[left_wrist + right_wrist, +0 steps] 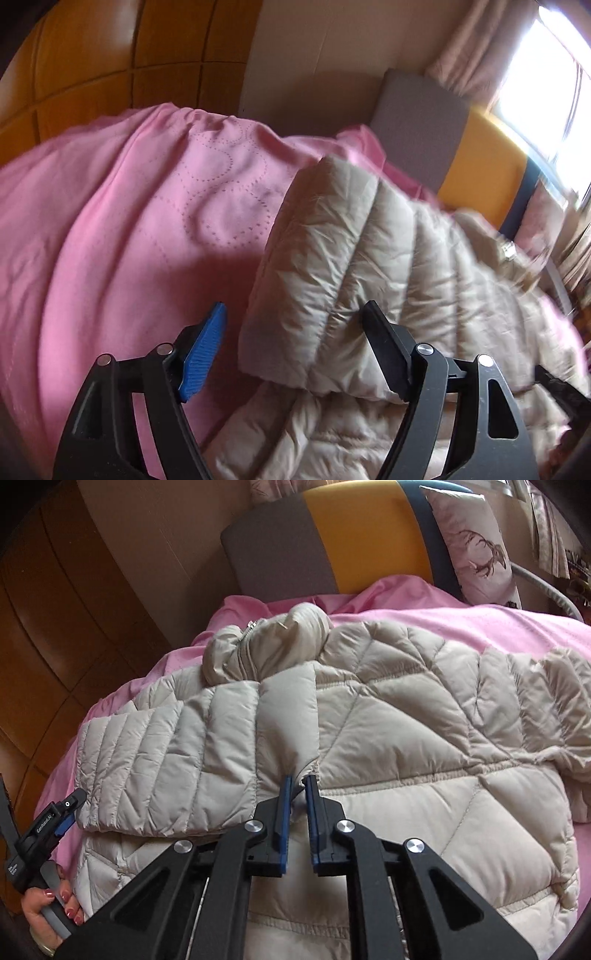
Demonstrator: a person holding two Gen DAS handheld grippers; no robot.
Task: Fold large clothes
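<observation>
A beige quilted puffer jacket (388,716) lies on a pink bedspread (461,620), its left sleeve (177,746) folded across the body. My right gripper (298,781) is shut, pinching jacket fabric at the sleeve's armpit seam. In the left wrist view the sleeve cuff (332,258) lies just ahead of my left gripper (295,317), which is open and empty, its jaws on either side of the cuff end. The left gripper also shows at the left edge of the right wrist view (70,808), held by a hand.
A grey, yellow and blue headboard (351,539) stands behind the bed, with a deer-print pillow (476,542) at its right. Wooden wardrobe panels (92,55) are at the left. A bright window (546,74) is at the right.
</observation>
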